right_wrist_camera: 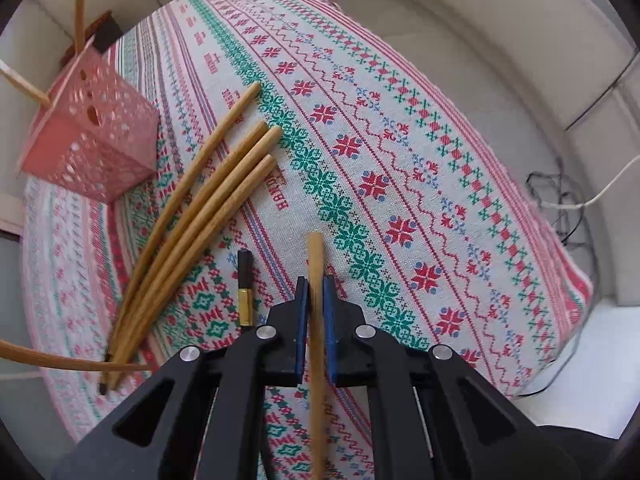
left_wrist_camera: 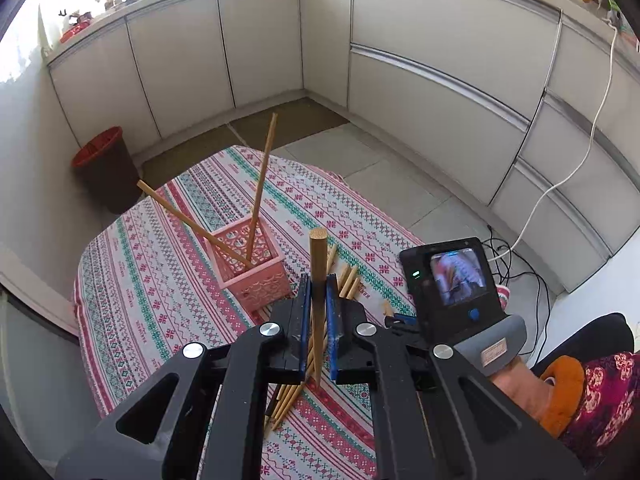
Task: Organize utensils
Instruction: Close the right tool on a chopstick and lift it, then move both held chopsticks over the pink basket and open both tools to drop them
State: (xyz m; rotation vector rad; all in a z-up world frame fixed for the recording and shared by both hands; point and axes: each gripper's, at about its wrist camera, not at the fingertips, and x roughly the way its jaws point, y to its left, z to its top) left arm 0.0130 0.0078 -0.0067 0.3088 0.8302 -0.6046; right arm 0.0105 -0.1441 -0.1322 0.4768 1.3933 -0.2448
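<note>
step: you're mid-transfer, one chopstick lifted in each hand-held gripper, neither yet in the pink basket (left_wrist_camera: 250, 268).
left hand-held gripper (left_wrist_camera: 319, 292): pinching a chopstick (left_wrist_camera: 318, 264) between the blue pads, stick near-upright, blunt end pointing up, tip down toward the desk (left_wrist_camera: 132, 280).
right hand-held gripper (right_wrist_camera: 316, 296): pinching another chopstick (right_wrist_camera: 316, 264), stick running along the fingers, far end poking out past the pads.
basket: stands on the desk far-left of both grippers, well apart from the right one, near the left one; two chopsticks (left_wrist_camera: 256, 200) already lean inside it.
loose pile: four chopsticks (right_wrist_camera: 208, 208) lie on the cloth between basket and right gripper; a dark gold-banded stick (right_wrist_camera: 245, 284) lies just left of the right fingers.
next move (judgement): you need to carry the left stick over the basket mouth, tip down, then let go; the leaning sticks may block the drop.
risk: light basket could tip if bumped.
</note>
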